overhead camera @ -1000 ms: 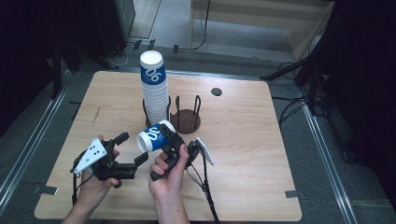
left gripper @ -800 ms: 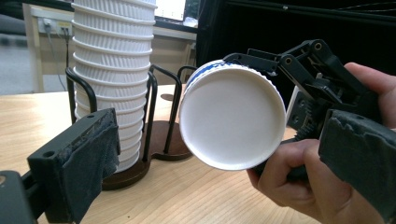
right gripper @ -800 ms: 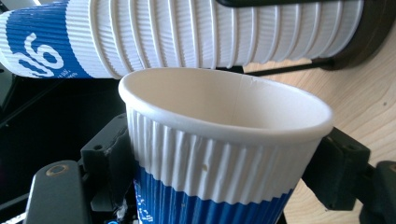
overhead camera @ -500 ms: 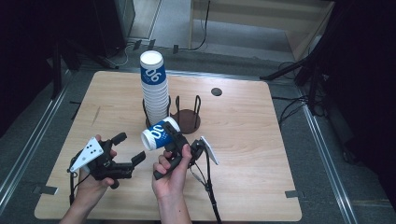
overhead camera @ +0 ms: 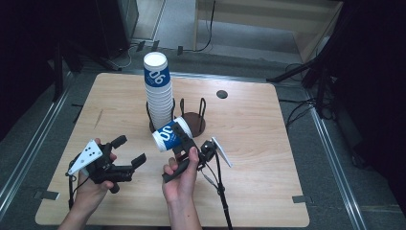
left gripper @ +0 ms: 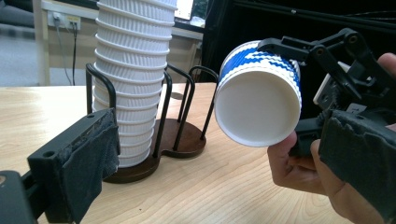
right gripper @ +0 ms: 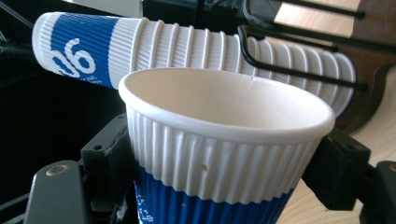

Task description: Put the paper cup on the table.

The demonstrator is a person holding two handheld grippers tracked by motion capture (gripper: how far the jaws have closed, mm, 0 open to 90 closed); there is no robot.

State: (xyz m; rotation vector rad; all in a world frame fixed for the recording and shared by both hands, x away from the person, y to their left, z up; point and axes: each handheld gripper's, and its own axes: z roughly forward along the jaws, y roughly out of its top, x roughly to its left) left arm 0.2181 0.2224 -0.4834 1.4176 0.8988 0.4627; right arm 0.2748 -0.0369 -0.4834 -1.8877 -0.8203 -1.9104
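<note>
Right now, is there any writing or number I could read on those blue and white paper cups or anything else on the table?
"06": large white digits on the blue band of the top cup of the tall stack of ribbed paper cups.
Small white lines under those digits: too blurred to read.
Large white digits on the blue and white paper cup clamped in the right gripper: apparently the same print, not clearly readable.
Nothing else readable.

Stack top: the cup stack (left gripper: 133, 79) runs off the left gripper view at 12 o'clock.
Held cup base: cup (right gripper: 224, 154) cut off at 6 o'clock in the right gripper view.
Holder base: rack (overhead camera: 194, 122) partly hidden behind the cup toward 9 o'clock.
Small print: illegible.
</note>
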